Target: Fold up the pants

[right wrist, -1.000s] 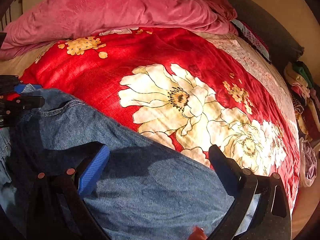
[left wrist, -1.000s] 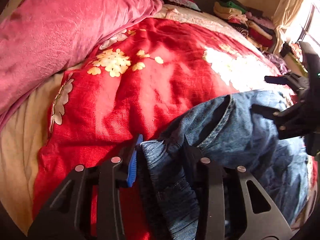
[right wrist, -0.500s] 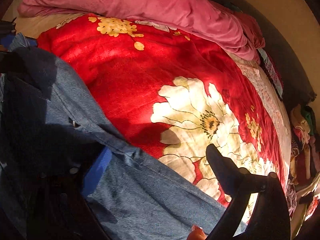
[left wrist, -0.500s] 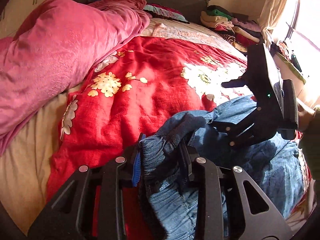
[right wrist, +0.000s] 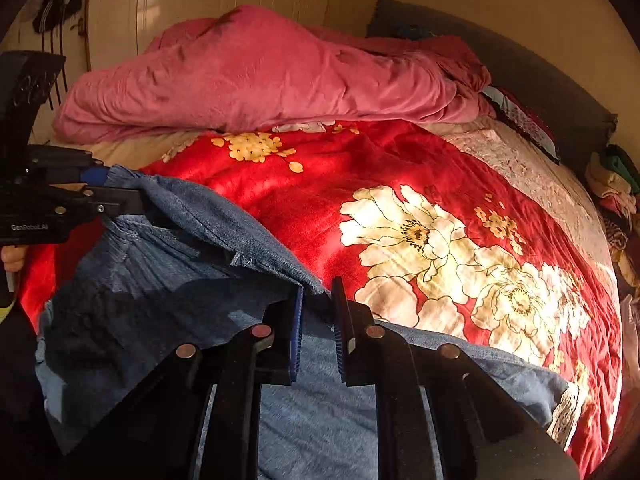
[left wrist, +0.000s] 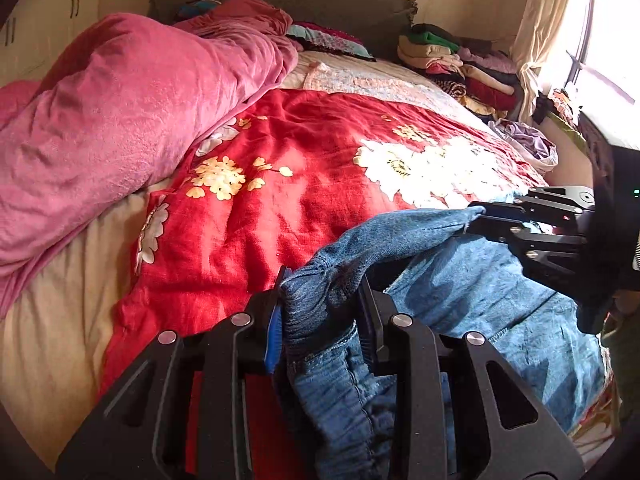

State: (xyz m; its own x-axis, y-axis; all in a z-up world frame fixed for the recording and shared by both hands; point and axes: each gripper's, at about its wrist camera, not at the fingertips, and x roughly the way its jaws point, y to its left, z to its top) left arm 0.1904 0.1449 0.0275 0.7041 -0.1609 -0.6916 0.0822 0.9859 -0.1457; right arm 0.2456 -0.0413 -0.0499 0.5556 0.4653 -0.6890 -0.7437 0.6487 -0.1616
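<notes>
Both grippers clamped on jeans [left wrist: 460, 300] waistband: left gripper [left wrist: 320, 312] on a thick bunch, right gripper [right wrist: 316, 320] thin edge only. Risk: right slips under tension, fold skews on bed [left wrist: 280, 200].

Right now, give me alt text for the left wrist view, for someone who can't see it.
The left gripper pinches a bunched edge of blue jeans above a red floral blanket, while the right gripper holds the same edge further along. A pink duvet lies heaped at left.
</notes>
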